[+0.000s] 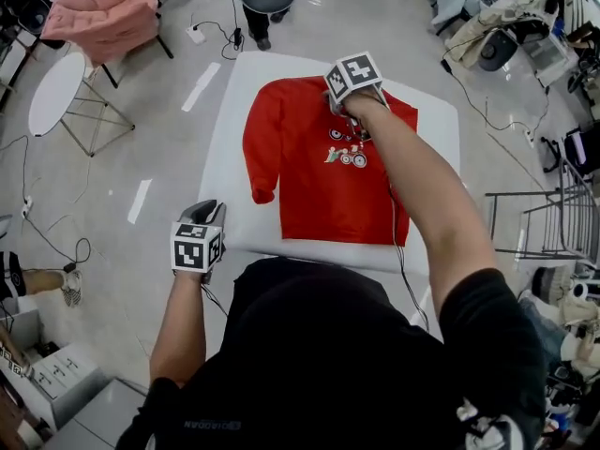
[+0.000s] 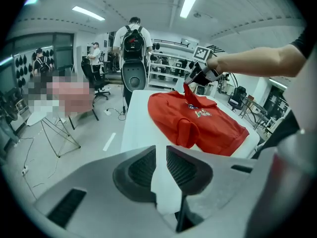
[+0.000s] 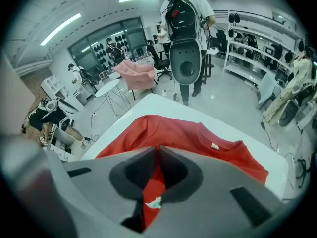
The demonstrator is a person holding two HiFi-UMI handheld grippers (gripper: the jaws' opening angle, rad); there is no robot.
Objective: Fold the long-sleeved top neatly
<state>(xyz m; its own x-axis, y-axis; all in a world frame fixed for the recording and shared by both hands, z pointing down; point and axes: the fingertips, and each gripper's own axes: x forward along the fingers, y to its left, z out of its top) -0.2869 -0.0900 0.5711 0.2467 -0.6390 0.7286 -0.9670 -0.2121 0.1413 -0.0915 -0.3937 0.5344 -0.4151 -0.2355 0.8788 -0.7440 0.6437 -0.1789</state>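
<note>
A red long-sleeved top (image 1: 309, 181) lies front up on the white table (image 1: 234, 157), collar at the far end. Its left sleeve (image 1: 263, 178) rests along the body, the cuff bent inward. My right gripper (image 1: 339, 109) is over the chest print, shut on a pinch of red cloth lifted off the top; the right gripper view shows red fabric (image 3: 151, 182) squeezed between the pads, and the left gripper view shows that gripper (image 2: 194, 81) holding the raised fold. My left gripper (image 1: 212, 210) hovers at the table's near left corner, its jaws apart around nothing.
A person with a black backpack (image 2: 132, 38) stands at the table's far end. A pink jacket on a chair (image 1: 103, 17) and a round white side table (image 1: 54, 92) stand at the left. A metal rack (image 1: 544, 223) is at the right. Cables run over the floor.
</note>
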